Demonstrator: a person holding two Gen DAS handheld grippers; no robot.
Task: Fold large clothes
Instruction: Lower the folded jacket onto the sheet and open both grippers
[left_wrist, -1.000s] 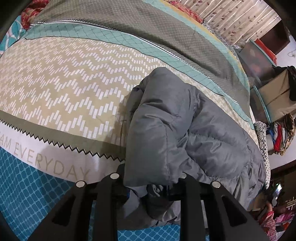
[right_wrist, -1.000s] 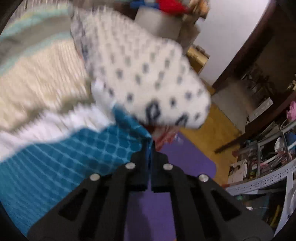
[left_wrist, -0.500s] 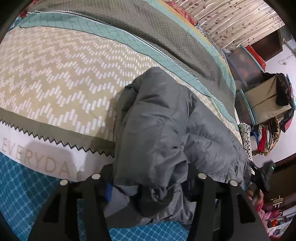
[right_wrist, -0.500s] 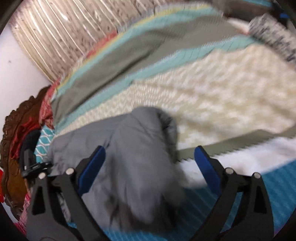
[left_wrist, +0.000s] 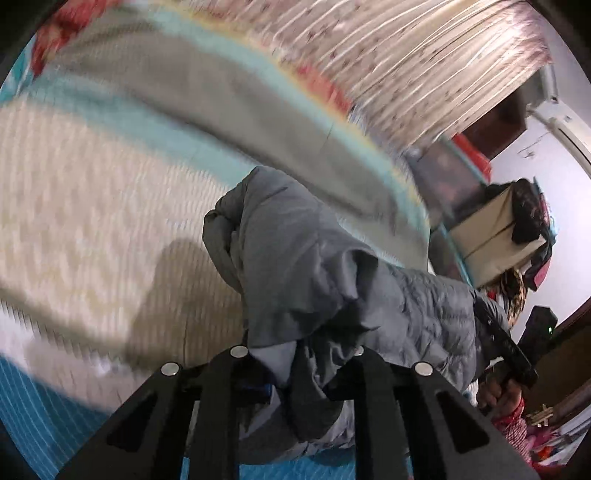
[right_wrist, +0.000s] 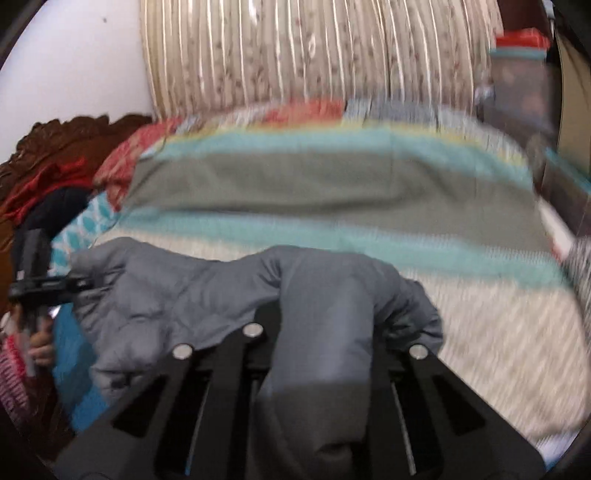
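Note:
A grey padded jacket (left_wrist: 332, 280) lies bunched on the patterned bedspread (left_wrist: 92, 206). My left gripper (left_wrist: 295, 365) is shut on a fold of the jacket and lifts it; its fingertips are buried in the cloth. My right gripper (right_wrist: 317, 332) is shut on another part of the jacket (right_wrist: 325, 295), with cloth draped over its fingers. The right gripper also shows in the left wrist view (left_wrist: 509, 347) at the jacket's far end, and the left gripper shows in the right wrist view (right_wrist: 40, 284).
The bed runs back to striped curtains (right_wrist: 295, 51). A carved wooden headboard (right_wrist: 62, 133) with red cloth stands on one side. Storage boxes (left_wrist: 491, 232) and piled clothes stand past the bed's other end.
The right gripper swung from the bed's edge to the jacket, opened wide and closed on it. The left gripper kept its hold and raised the jacket off the bed.

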